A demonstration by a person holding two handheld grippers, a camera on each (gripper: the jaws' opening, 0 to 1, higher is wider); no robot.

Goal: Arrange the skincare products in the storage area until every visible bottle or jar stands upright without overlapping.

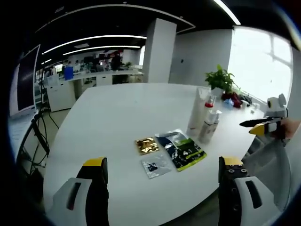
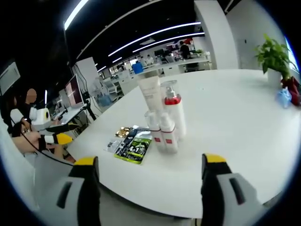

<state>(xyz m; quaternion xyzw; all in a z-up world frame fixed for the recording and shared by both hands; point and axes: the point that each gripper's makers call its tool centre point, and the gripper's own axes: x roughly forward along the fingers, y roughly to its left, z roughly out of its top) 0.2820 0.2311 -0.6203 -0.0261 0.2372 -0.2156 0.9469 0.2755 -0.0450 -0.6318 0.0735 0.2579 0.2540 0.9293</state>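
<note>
Several skincare products stand upright in a tight cluster on the white table (image 1: 117,117): a tall white tube (image 1: 197,110) (image 2: 151,96), a pump bottle with a red collar (image 2: 174,110) (image 1: 210,101), and two small white bottles (image 2: 162,132) (image 1: 209,126). Flat sachets lie beside them: a dark green-black one (image 1: 181,148) (image 2: 133,148), a gold one (image 1: 147,145) and a silver one (image 1: 156,165). My left gripper (image 1: 162,172) is open, held over the table's near edge short of the sachets. My right gripper (image 2: 149,165) is open, near the table edge in front of the bottles. The right gripper (image 1: 265,126) enters the left gripper view from the right.
A potted plant (image 1: 220,80) (image 2: 273,56) and red and blue items (image 2: 289,92) sit at the table's far side by the window. A tripod (image 1: 40,127) stands left of the table. Desks and a pillar (image 1: 159,49) lie beyond. A person's hand (image 2: 33,141) holds the left gripper.
</note>
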